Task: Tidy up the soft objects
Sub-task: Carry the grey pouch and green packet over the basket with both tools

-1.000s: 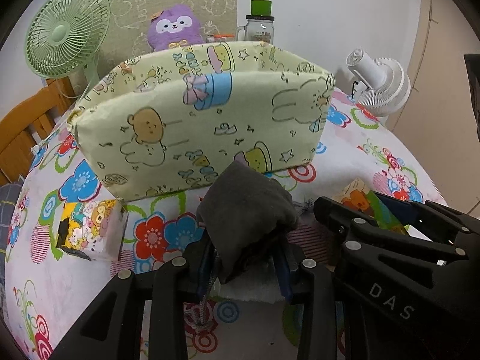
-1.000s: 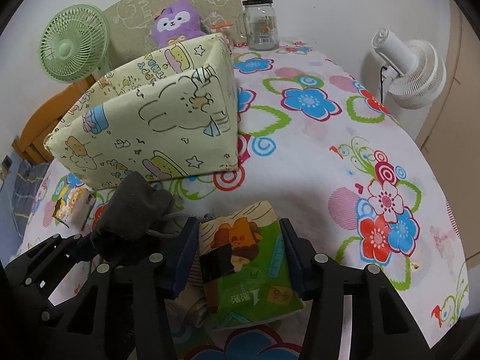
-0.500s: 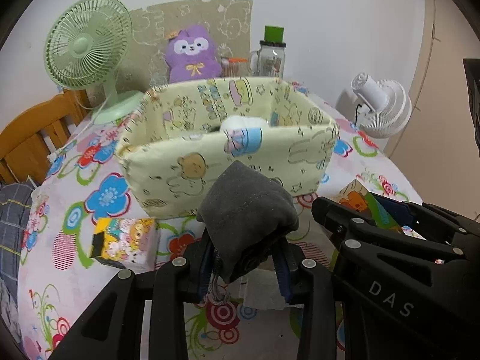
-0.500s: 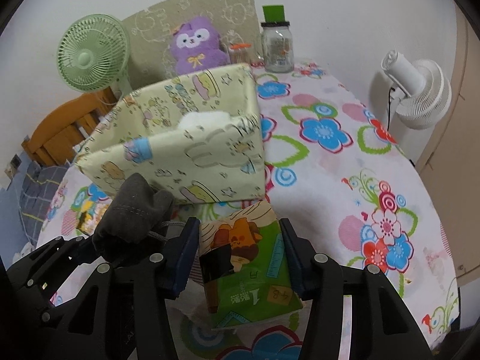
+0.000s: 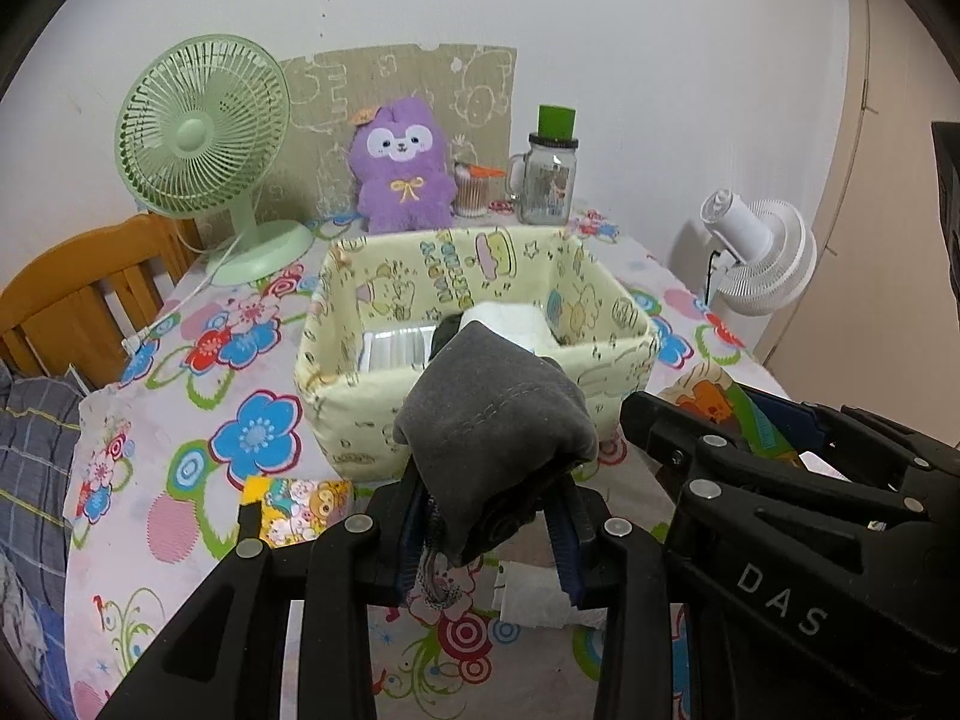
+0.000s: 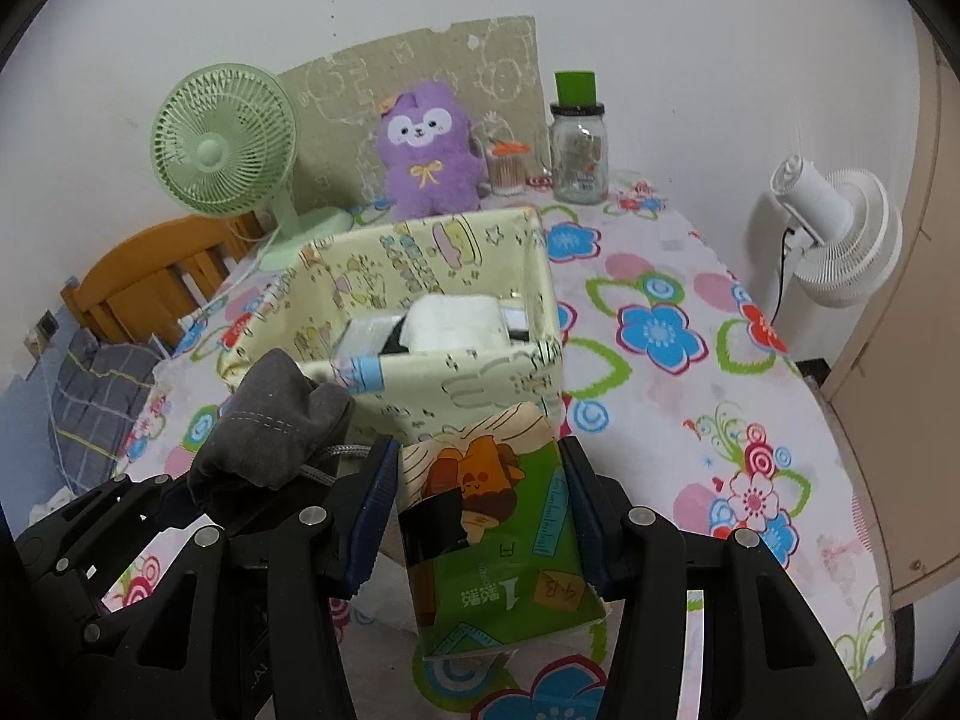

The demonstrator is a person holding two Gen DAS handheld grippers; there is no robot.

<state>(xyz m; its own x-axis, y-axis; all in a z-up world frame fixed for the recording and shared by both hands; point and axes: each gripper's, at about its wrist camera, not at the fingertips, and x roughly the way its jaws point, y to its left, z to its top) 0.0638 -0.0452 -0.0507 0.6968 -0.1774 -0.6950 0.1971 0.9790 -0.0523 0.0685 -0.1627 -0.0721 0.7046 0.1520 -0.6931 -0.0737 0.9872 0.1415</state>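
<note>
A white wall backs a table [image 5: 180, 468] spread with a flower-print cloth, and a wooden chair [image 5: 78, 294] stands at its left edge. Along the wall stand a green fan [image 5: 201, 144], a purple plush toy [image 5: 403, 171] and a glass jar [image 5: 549, 180] with a green lid; a white fan [image 6: 840, 234] sits off the right side.

In the middle of the table is a pale yellow fabric box [image 5: 474, 300] with cartoon prints, open at the top. Inside lie a white folded thing [image 6: 453, 324] and something flat and silvery.

The left gripper [image 5: 489, 516] is clamped on a grey cloth pouch [image 5: 492, 432], which bulges up above the pads in front of the box's near wall. Only the left wrist view shows a small cartoon-print tissue pack [image 5: 300, 507] lying on the cloth just before the box, and a white tissue [image 5: 540, 597] on the table below the gripper.

The right gripper [image 6: 480, 504] is closed on a green tissue pack [image 6: 498, 528] with an orange cartoon figure — its blue pads press both sides. The right wrist view shows that pack whole, while the left one catches only a corner of it behind the right gripper's black frame. The right view also shows the pouch's grey cord [image 6: 336, 456] trailing toward the pack — and the two grippers close side by side, before the box.
</note>
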